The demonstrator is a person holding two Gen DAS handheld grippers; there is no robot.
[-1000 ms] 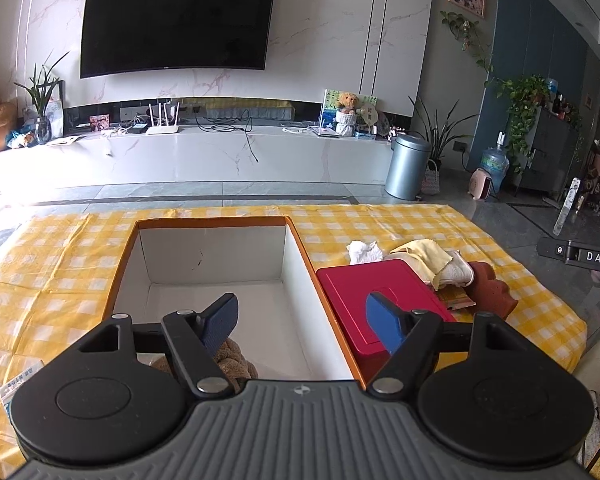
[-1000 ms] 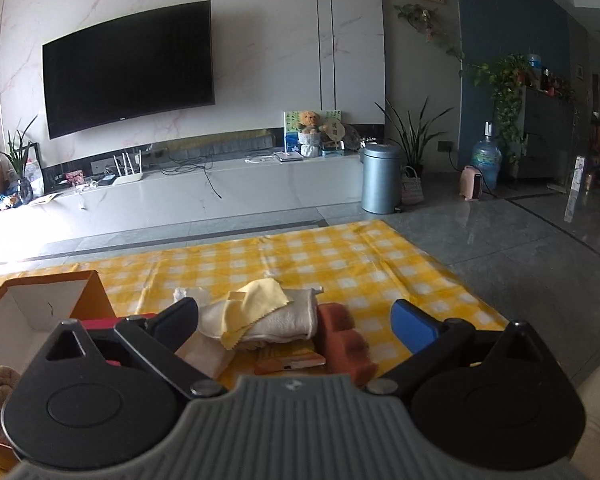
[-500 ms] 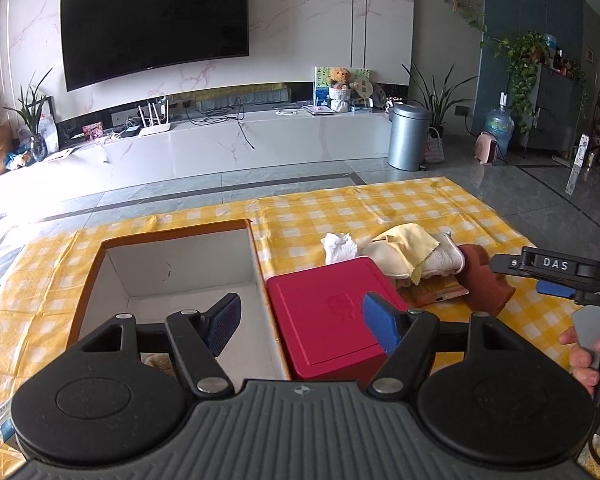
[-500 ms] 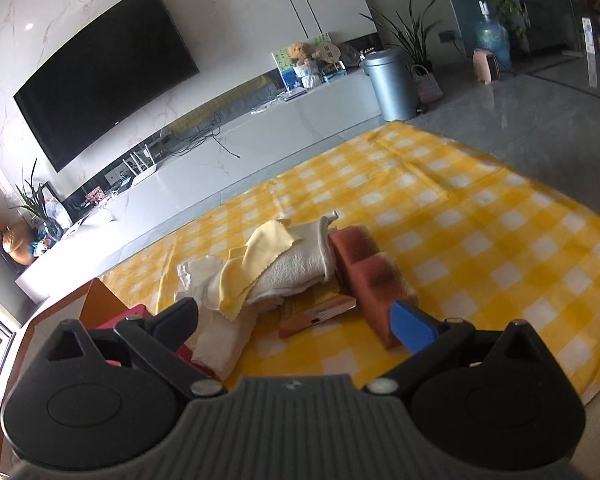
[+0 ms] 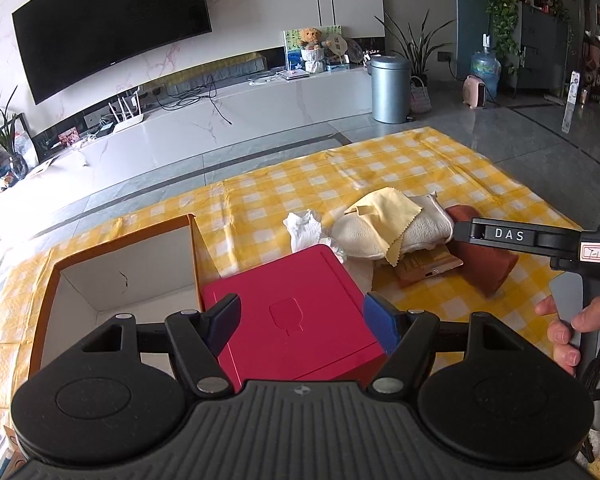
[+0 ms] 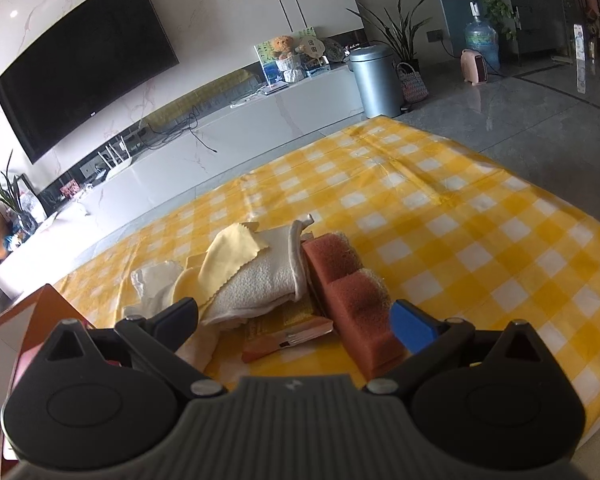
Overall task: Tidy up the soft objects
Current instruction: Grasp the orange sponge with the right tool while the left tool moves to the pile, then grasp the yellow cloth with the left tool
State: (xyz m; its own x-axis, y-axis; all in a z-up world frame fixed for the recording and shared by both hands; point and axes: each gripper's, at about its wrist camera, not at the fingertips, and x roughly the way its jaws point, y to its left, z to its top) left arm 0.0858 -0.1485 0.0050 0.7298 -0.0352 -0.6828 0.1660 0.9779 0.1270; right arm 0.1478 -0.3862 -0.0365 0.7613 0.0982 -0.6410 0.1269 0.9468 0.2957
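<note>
My right gripper (image 6: 296, 322) hangs low over the yellow checked cloth (image 6: 440, 208), fingers spread wide and holding nothing, facing the pile of soft things near the cloth's right side. The brown sponge (image 6: 350, 292) lies just ahead of the blue pad; a white towel (image 6: 260, 280) with a pale yellow cloth (image 6: 230, 250) draped on it rests against the sponge's left side, over a flat orange packet (image 6: 288, 330). My left gripper (image 5: 300, 322), also spread and empty, hovers above the red box lid (image 5: 296, 316) beside the open cardboard box (image 5: 124, 264). I judge the sponge the likely next pick: I would centre both pads across its narrow sides, come down clear of the towel edge, and close gently so the foam does not squirm out.
</note>
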